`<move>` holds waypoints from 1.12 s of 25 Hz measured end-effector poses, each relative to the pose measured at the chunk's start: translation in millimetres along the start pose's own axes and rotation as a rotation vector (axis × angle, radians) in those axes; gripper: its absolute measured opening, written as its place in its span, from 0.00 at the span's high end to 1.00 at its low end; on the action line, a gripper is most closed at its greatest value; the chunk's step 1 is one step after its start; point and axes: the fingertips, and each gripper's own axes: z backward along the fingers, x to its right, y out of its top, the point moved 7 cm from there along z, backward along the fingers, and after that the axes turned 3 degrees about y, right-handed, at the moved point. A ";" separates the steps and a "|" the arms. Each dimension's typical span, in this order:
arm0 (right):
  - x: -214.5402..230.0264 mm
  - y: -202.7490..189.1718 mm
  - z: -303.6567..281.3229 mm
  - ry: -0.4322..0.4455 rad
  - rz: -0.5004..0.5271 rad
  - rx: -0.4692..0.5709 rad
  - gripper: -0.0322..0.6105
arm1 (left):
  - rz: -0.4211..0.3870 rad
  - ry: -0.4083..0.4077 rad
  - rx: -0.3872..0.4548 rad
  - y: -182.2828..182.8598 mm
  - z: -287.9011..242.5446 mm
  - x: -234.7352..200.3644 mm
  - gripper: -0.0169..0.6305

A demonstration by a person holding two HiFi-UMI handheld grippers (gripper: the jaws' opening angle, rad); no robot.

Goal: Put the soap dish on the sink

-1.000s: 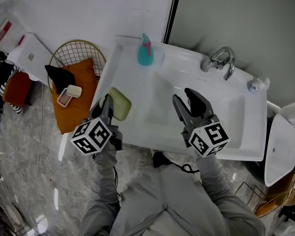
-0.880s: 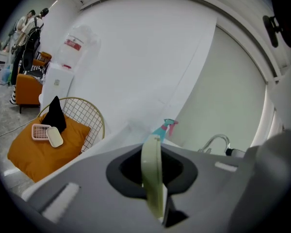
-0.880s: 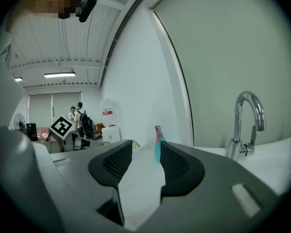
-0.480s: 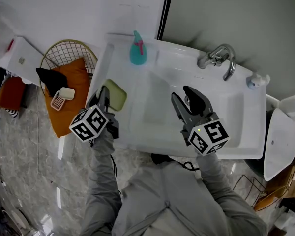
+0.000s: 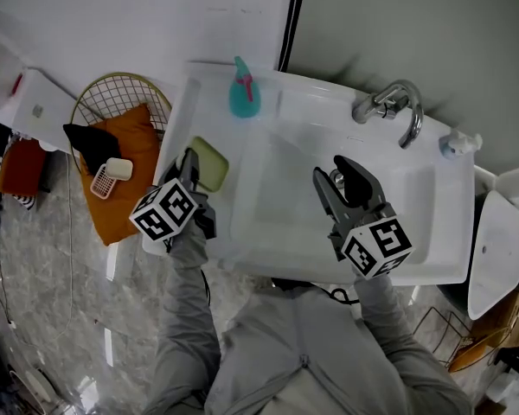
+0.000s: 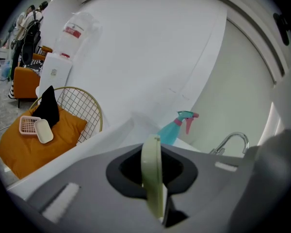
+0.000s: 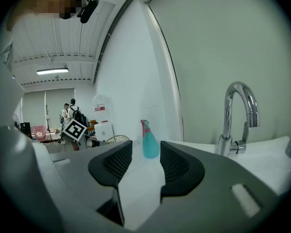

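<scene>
Pale green and thin between the pads, soap dish (image 6: 153, 178) pinched by its near rim in the clenched left claw (image 6: 153, 165), poised over the flat left ledge of the white sink (image 5: 432, 232), on the near side of the teal spray bottle (image 5: 243, 95) at the far corner. Hard to tell whether touching the ledge. To finish well: lower gently onto the ledge, settle base-down and flat, well in from the outer left edge and from the drop into the basin, only then release and back straight out toward the near side. Left forearm reaching in from the near left, claw tipped a little downward. Right claw (image 7: 141, 165) released and empty, hovering over the basin on the near side of the faucet (image 5: 396, 109), pointing almost level, free to steady the dish if needed.
</scene>
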 end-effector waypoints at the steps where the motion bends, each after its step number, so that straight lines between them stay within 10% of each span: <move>1: 1.8 -0.3 -0.3 -0.002 -0.001 -0.001 0.69 | -0.001 0.001 -0.004 -0.4 -3.0 -0.1 0.86; 28: 28.7 -5.9 -13.1 -0.004 -0.028 -0.016 0.69 | -0.148 0.078 -0.022 6.3 -40.9 -6.4 0.85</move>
